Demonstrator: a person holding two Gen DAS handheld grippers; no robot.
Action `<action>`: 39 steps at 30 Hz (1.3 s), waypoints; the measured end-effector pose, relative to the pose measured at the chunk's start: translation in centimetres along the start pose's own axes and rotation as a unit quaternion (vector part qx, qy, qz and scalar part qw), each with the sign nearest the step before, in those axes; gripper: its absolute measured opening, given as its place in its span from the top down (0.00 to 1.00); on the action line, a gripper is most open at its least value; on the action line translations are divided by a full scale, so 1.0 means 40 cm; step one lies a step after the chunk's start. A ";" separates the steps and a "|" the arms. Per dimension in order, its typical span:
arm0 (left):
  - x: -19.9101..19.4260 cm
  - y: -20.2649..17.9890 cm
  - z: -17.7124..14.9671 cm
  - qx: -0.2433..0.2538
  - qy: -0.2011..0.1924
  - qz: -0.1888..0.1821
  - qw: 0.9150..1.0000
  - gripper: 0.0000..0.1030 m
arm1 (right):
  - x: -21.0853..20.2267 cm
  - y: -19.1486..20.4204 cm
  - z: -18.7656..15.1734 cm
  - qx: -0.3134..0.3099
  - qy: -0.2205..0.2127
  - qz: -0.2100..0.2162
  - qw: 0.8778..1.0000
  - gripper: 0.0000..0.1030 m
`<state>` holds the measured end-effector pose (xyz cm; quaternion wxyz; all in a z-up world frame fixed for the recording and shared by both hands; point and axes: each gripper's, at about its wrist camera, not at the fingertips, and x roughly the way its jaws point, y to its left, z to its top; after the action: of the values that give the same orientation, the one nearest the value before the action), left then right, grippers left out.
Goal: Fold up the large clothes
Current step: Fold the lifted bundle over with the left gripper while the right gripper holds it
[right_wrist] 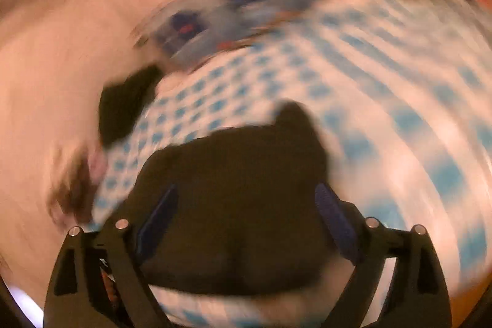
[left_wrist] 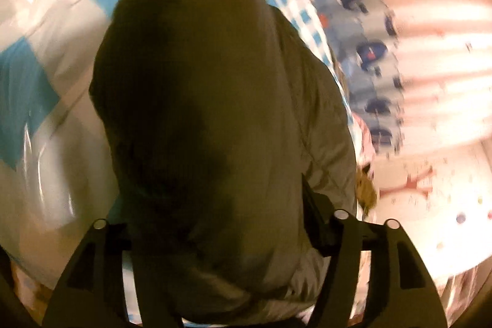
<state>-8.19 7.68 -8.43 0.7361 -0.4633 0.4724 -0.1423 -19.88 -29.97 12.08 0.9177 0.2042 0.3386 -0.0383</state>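
A bulky dark olive-grey garment (left_wrist: 196,100) fills the left wrist view and reaches from between the jaws up to the top of the frame. My left gripper (left_wrist: 221,205) is shut on this thick bundle. The cloth hides its left finger, and the right finger (left_wrist: 316,217) presses against the fabric. In the right wrist view the same dark garment (right_wrist: 240,174) bulges between the two blue pads (right_wrist: 158,220) and touches both. My right gripper (right_wrist: 246,189) is shut on it with the jaws standing wide. The garment stays sharper than the smeared background.
Blue-and-white checked bedding (left_wrist: 40,57) (right_wrist: 369,88) lies under the garment. Beside it is a pale blue cloth with dark blue prints (left_wrist: 366,51) (right_wrist: 209,17), then a pink patterned surface (left_wrist: 436,36). A dark blurred shape (right_wrist: 123,106) sits at the left.
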 end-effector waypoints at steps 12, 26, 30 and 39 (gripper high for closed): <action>0.035 -0.112 0.039 0.073 -0.034 0.000 0.997 0.70 | 0.497 0.167 -0.107 -0.113 0.140 -0.058 0.982 0.09; -0.085 -0.320 -0.113 0.227 -0.081 0.010 0.970 0.77 | 0.377 0.200 -0.162 -0.171 0.118 -0.075 0.975 0.06; -0.069 -0.416 -0.155 0.267 -0.076 0.006 0.961 0.78 | 0.442 0.203 -0.220 -0.193 0.169 -0.082 0.963 0.05; -0.044 -0.648 -0.297 0.385 -0.079 -0.022 0.919 0.80 | 0.389 0.129 -0.196 -0.140 0.184 0.006 0.973 0.05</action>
<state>-12.98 -11.44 12.25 0.8893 -0.1642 0.3113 -0.2921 -11.60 -21.05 -1.41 0.8595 0.0797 0.5021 0.0531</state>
